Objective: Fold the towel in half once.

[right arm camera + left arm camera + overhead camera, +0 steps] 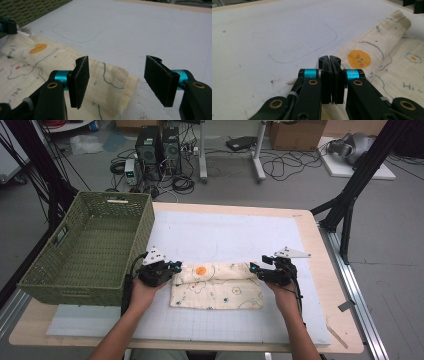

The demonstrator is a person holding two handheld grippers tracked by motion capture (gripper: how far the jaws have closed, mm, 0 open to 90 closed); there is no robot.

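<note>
The left tool (331,62) is sitting fully closed at the cloth's (217,287) nine o'clock edge, whether pinching fabric is unclear; the right tool (117,82) is gaping open over the three o'clock corner. Lying folded mid-counter (225,235), the cloth is looking soft, light and floppy, likely best pinched at its layered corners.

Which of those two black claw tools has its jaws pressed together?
The left gripper, at the orange-print end of the folded cream cloth nearest the green woven basket. Its jaws meet; the right gripper has a wide gap over the cloth's other end.
</note>
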